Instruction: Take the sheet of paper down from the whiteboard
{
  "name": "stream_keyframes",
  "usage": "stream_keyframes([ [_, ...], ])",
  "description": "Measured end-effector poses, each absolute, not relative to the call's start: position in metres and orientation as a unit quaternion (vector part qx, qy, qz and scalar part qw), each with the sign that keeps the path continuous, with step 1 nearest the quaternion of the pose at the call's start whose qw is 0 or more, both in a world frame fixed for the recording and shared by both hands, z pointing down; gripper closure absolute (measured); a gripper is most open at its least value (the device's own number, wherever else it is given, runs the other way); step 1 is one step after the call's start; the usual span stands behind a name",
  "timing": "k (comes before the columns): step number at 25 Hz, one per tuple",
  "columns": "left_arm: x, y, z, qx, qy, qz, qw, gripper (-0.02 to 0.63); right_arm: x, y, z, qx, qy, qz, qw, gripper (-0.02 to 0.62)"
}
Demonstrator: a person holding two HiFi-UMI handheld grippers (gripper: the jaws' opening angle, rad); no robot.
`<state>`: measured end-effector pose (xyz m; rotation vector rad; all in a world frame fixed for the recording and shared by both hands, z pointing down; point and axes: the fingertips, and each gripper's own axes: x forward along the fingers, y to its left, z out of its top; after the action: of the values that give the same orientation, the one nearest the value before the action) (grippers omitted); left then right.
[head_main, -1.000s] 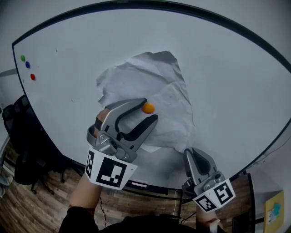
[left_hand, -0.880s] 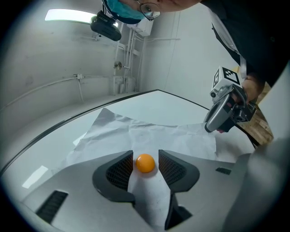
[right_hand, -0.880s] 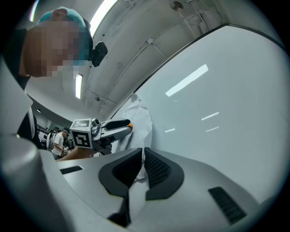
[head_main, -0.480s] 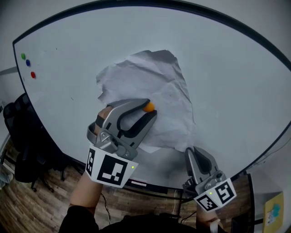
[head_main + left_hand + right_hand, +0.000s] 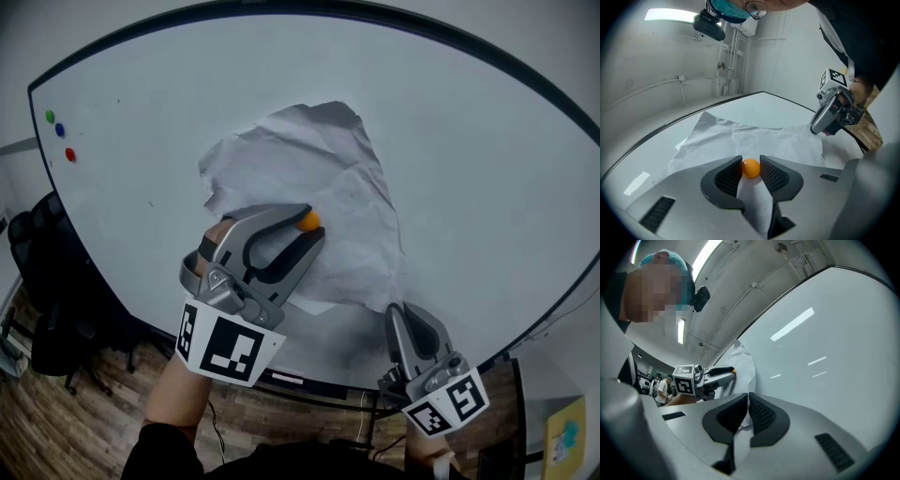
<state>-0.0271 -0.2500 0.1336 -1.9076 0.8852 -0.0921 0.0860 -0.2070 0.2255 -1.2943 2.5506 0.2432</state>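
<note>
The sheet of paper (image 5: 309, 187) is up on the whiteboard (image 5: 450, 141). It is all crumpled. One small orange magnet (image 5: 307, 221) near its middle pins it there.

The left gripper (image 5: 309, 226) has its jaws around that magnet. The jaws are closing, and the two dark pads already touch the magnet, one on each side. The right gripper (image 5: 398, 314) is at the bottom right corner of the paper. Its jaws are almost together, with the edge of the paper pinched between them.

A few things could go wrong. The magnet is round and smooth, so it could pop out from between the pads if the grip is too loose or the pull goes crooked. Then it might snap back onto the board or drop to the floor.

The paper could rip too. That may happen if the right gripper tugs on the corner while the magnet is on the paper.

Once the magnet comes off, only that one corner holds the paper. The rest may flop down, and the thin edge could slide out of the jaws.
</note>
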Motion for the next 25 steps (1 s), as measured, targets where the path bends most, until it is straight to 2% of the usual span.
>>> stream_keyframes([
  [25,-0.0242,-0.2466,0.1346,-0.79,0.361,-0.039,0.495,0.477,0.0904,-0.2072,0.2217,-0.452,0.877,0.086,0.143,0.571],
])
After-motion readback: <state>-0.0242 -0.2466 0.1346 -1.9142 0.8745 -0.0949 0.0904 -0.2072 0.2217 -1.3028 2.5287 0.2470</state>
